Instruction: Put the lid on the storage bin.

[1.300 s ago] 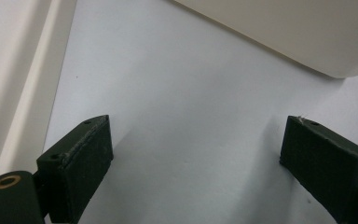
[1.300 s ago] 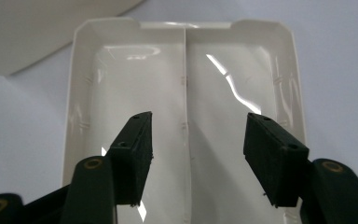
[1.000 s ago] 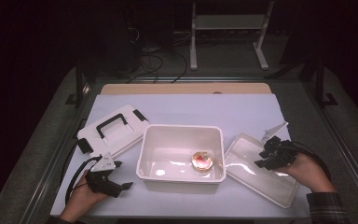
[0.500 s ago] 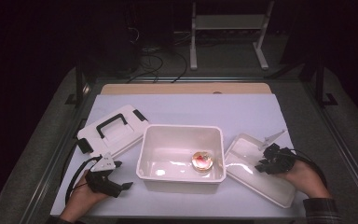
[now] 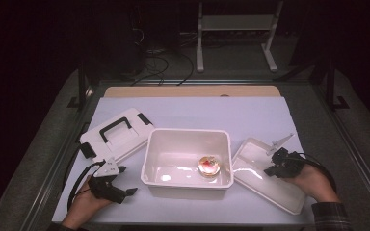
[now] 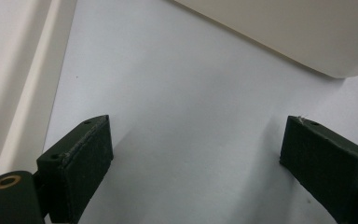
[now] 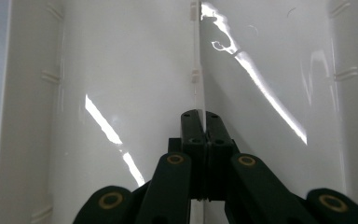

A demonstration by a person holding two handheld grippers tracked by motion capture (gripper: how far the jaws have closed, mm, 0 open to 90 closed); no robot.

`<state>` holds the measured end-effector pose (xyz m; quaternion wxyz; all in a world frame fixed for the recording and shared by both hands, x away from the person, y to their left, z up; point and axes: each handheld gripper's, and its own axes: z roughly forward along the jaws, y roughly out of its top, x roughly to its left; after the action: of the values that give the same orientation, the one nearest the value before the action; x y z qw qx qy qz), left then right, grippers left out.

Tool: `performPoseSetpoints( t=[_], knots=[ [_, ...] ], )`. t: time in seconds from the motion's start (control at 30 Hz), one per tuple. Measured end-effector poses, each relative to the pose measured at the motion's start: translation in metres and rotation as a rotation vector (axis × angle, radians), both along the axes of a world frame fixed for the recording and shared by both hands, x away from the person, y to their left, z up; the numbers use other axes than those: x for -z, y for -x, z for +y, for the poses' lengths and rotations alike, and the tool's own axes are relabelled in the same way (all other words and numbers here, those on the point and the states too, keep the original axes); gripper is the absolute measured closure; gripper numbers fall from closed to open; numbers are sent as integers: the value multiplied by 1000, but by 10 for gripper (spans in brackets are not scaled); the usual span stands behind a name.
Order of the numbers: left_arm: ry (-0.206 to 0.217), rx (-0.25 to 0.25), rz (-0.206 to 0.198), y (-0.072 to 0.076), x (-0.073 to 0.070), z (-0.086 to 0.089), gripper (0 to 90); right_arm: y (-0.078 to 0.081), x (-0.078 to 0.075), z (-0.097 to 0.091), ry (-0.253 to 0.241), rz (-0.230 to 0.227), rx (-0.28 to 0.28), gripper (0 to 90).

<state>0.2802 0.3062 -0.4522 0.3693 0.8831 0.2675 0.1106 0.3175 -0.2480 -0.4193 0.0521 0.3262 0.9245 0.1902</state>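
A white tub (image 5: 188, 132) stands mid-table with a small red and orange food item (image 5: 209, 165) inside it. To its right lies a shallow white tray (image 5: 270, 187) with a thin upright divider (image 7: 196, 56) down its middle. My right gripper (image 5: 270, 170) reaches into that tray; its jaws have just been closing and now press on the divider's edge, as the right gripper view (image 7: 200, 119) shows. My left gripper (image 5: 127, 181) rests on the table by the tub's front-left corner (image 6: 298, 37), and the left gripper view (image 6: 196, 154) shows it open with nothing between the pads.
A white lid with a black handle (image 5: 118, 132) lies left of the tub. A pale sheet (image 5: 250, 113) covers the table, with a wooden strip (image 5: 188, 91) along its far edge. Dark floor, cables and a white stand lie beyond.
The right gripper's jaws have closed onto the tray's divider, and that hand has shifted slightly toward the near edge. The left gripper has stayed where it was.
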Motion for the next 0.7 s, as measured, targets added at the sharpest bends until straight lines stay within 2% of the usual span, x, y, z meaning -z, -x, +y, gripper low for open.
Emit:
performPoseSetpoints(
  t=[0.17,0.3,0.57,0.7],
  knots=[
    [1,0,1,0,0,0,82,-1,-2,-1,-2,3,1,893],
    [1,-1,1,0,0,0,83,-3,-9,-4,6,7,9,894],
    [-1,0,2,0,0,0,83,-6,-44,-14,-28,-6,9,894],
    [1,-1,2,0,0,0,83,-7,-65,-18,-20,-21,2,893]
  ],
)
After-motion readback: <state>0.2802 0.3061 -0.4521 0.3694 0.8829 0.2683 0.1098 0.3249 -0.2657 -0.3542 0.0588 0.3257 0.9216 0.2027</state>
